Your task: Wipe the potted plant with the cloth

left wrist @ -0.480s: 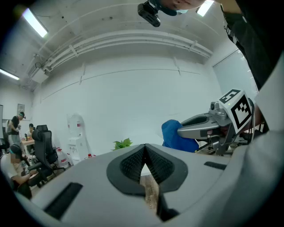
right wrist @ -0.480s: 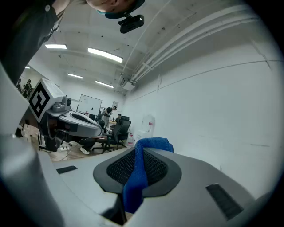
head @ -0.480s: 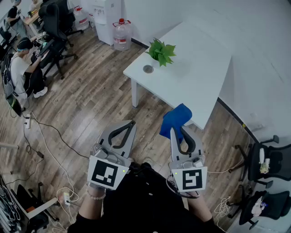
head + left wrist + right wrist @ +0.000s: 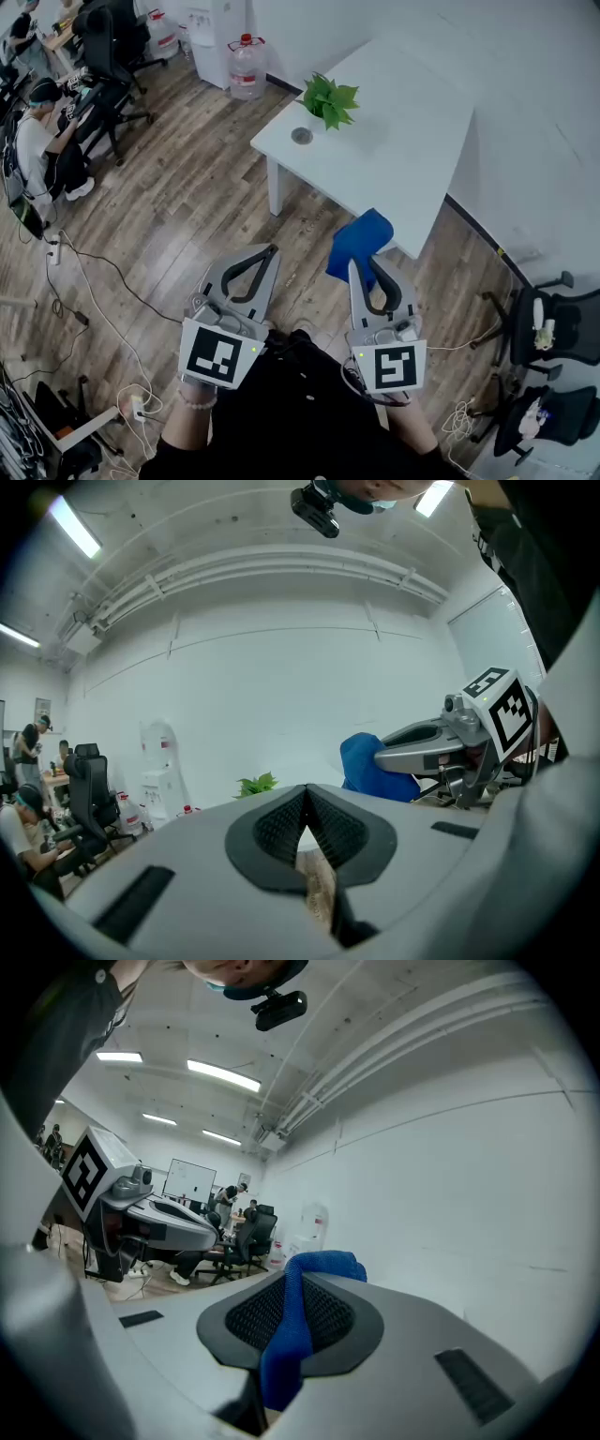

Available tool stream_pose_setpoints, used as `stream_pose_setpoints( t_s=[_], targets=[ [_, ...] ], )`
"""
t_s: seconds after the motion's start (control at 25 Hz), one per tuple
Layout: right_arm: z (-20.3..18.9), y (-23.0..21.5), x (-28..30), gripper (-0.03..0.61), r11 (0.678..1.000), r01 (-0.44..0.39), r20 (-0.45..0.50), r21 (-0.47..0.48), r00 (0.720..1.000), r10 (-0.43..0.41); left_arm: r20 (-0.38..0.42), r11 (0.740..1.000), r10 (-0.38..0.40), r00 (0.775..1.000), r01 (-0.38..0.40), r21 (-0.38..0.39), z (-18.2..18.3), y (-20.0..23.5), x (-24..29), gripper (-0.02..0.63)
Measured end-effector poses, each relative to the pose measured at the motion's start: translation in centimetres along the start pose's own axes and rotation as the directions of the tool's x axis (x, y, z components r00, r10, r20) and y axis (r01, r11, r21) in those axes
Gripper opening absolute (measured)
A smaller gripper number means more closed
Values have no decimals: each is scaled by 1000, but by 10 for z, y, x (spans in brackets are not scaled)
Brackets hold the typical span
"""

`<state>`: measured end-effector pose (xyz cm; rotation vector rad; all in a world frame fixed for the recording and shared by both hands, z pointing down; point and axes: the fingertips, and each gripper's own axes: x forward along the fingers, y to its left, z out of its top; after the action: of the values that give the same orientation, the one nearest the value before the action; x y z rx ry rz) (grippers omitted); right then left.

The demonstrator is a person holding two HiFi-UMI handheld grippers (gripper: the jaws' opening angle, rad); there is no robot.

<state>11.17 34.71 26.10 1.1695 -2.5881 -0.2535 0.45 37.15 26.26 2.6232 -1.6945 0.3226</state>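
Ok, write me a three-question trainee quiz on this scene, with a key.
1. True or false: the right claw is shut on the blue cloth.
2. Where does the potted plant stand? A) on the floor B) on the white table C) on a chair
3. Fill in: the left claw is ___ and holds nothing.
Key: 1 true; 2 B; 3 shut.
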Motion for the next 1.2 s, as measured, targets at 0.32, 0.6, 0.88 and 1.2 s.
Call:
stream_pose_setpoints(
  t_s=[0.32, 0.6, 0.88, 1.2],
  targets=[
    [3, 7, 2, 75, 999, 25, -4, 26, 1000, -25, 12, 1000, -14, 1000, 14, 0, -1, 8, -5, 12],
    [14, 16, 7, 75, 997, 66, 14, 26, 998, -66, 26, 1000, -23, 999, 22, 10, -1, 25, -18, 14],
    [18, 32, 10, 75, 994, 107, 12, 17, 994, -107, 43, 999, -37, 998, 36, 28, -6, 41, -32, 14],
    [23, 37, 16, 75, 992, 128, 16, 7, 992, -128, 53, 999, -32, 998, 30, 39, -7, 61, -37, 14]
  ],
)
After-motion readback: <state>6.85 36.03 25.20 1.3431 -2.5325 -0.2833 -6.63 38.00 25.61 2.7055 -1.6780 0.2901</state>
